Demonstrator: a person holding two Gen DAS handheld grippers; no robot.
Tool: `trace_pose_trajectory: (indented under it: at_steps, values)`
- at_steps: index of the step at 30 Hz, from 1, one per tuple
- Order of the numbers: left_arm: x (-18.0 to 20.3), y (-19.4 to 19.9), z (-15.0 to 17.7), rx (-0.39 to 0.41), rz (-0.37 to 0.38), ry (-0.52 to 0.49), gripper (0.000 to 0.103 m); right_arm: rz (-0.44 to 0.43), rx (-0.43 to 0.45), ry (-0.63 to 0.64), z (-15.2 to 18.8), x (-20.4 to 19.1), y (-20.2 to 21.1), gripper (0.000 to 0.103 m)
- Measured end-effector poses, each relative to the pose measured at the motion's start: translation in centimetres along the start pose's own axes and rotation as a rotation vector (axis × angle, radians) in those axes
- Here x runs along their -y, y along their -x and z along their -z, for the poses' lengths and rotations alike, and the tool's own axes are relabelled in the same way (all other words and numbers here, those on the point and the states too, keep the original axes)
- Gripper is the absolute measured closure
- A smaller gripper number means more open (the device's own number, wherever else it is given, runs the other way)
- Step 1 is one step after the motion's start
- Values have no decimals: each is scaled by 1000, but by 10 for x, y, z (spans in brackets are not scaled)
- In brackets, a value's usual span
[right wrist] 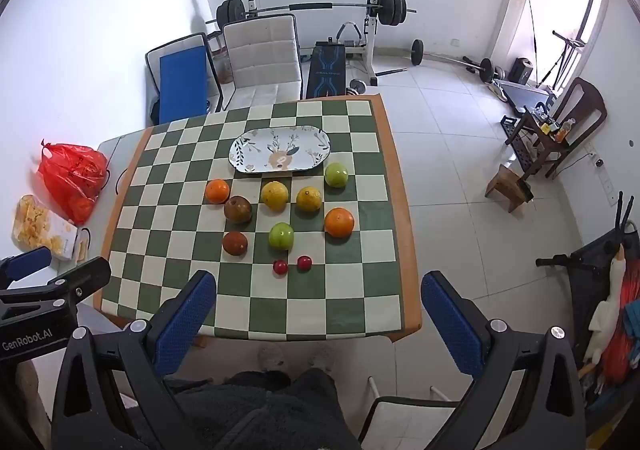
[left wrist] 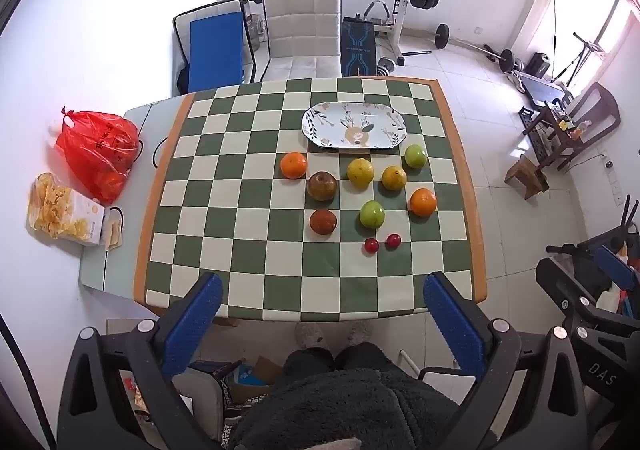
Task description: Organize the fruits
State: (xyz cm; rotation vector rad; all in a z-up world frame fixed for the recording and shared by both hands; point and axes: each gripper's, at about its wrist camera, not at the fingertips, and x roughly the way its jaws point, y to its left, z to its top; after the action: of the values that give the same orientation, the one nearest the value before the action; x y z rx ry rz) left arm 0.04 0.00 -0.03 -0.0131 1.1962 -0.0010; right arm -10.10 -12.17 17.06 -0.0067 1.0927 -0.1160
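Nothing looks organized yet: the oval plate [left wrist: 354, 125] lies bare on the checkered tabletop [left wrist: 224, 210], far ahead of both sets of jaws. All ten fruits sit loose between plate and jaws, the two small red fruits [left wrist: 371, 245] nearest, then green apples [left wrist: 372, 214], oranges [left wrist: 423, 202], yellow citrus [left wrist: 360, 172] and brown fruits [left wrist: 322, 221]. The left gripper [left wrist: 320, 314] and the right gripper [right wrist: 316, 314] hang wide open, holding nothing, so every fruit remains to be moved.
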Motion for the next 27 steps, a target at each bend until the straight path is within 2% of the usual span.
trace_pose_trajectory:
  at_steps: [27]
  values:
    - [10, 11, -5, 25, -4, -9, 1, 0, -9, -5, -1, 4, 3, 0]
